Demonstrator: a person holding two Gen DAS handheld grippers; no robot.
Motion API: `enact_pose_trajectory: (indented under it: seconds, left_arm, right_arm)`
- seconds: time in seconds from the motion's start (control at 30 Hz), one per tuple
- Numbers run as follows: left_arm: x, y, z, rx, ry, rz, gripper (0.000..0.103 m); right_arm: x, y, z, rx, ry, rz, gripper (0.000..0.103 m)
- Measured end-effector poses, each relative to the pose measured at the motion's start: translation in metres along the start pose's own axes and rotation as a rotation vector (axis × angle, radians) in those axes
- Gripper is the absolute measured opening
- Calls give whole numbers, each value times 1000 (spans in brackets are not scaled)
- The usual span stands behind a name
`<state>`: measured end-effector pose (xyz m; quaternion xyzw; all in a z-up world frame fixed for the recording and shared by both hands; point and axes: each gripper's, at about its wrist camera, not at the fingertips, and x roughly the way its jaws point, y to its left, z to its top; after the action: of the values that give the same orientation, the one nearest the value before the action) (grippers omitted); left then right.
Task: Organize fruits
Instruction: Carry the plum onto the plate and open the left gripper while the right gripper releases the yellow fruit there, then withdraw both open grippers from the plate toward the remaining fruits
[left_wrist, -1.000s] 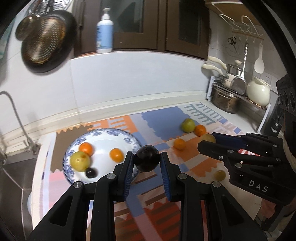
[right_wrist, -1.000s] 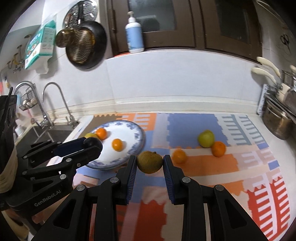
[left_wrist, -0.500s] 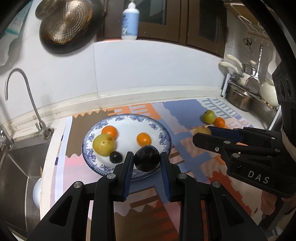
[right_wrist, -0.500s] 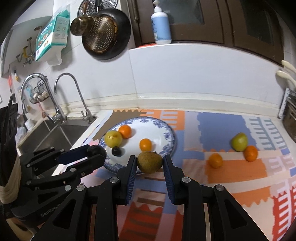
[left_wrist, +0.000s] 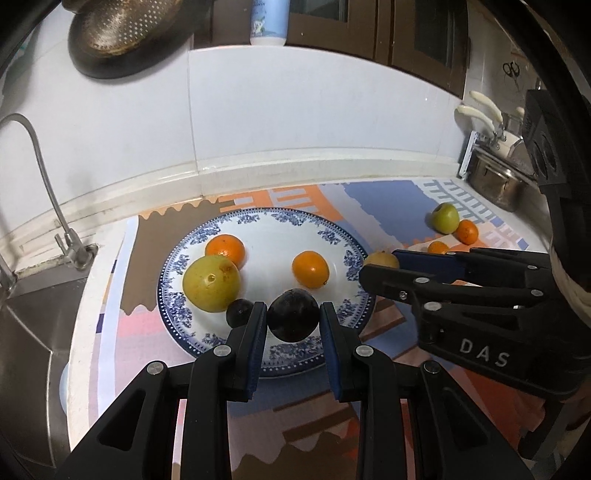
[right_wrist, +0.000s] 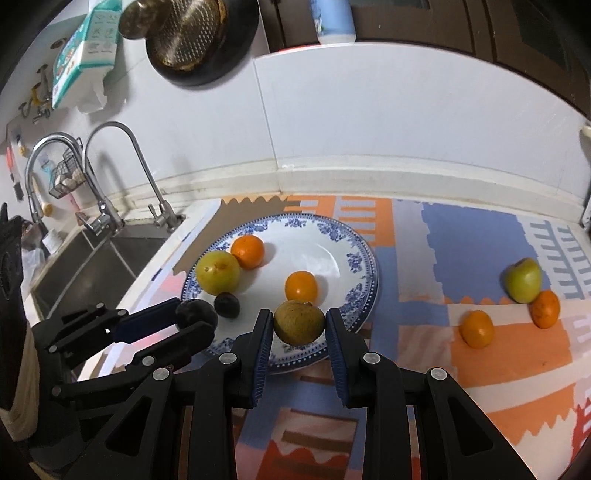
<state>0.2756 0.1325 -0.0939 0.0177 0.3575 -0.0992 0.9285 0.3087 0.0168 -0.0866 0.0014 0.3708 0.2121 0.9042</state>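
My left gripper (left_wrist: 293, 320) is shut on a dark plum (left_wrist: 293, 314) above the near rim of the blue-patterned plate (left_wrist: 325, 236). My right gripper (right_wrist: 299, 325) is shut on a brown-green round fruit (right_wrist: 299, 321) over the plate's (right_wrist: 332, 236) near right rim. On the plate lie a yellow-green fruit (left_wrist: 211, 282), two oranges (left_wrist: 226, 249) (left_wrist: 310, 268) and a small dark plum (left_wrist: 238, 312). On the mat to the right lie a green apple (right_wrist: 523, 280) and two oranges (right_wrist: 476, 328) (right_wrist: 545, 308).
The sink (right_wrist: 88, 266) with two taps (right_wrist: 110, 155) lies left of the plate. A pan (right_wrist: 195, 40) and strainer hang on the wall above. A steel pot (left_wrist: 498, 181) stands at the far right. The patterned mat (right_wrist: 424, 240) covers the counter.
Both grippers have moved left and closer to the plate, each still holding its fruit. The plate now fills the middle of both views.
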Motion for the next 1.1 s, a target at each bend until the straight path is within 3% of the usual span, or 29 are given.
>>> enact_pose_trajectory:
  seconds: [0.23,0.67,0.8,1.1]
  left_arm:
    - [19,5,-2,-20,39,7,29]
    - [29,7,0,-36,68,10,31]
    - [21,8,0,-43,54,27,37]
    - [-15,1,7,-43,0,45,49]
  right_arm:
    - [28,-9,-1,11,47,-4,30]
    - [44,-19,-3,34,69,4,31]
    - [40,-22,-1,47,57,5,38]
    - [-4,-21,-2,34,-21,-31,41]
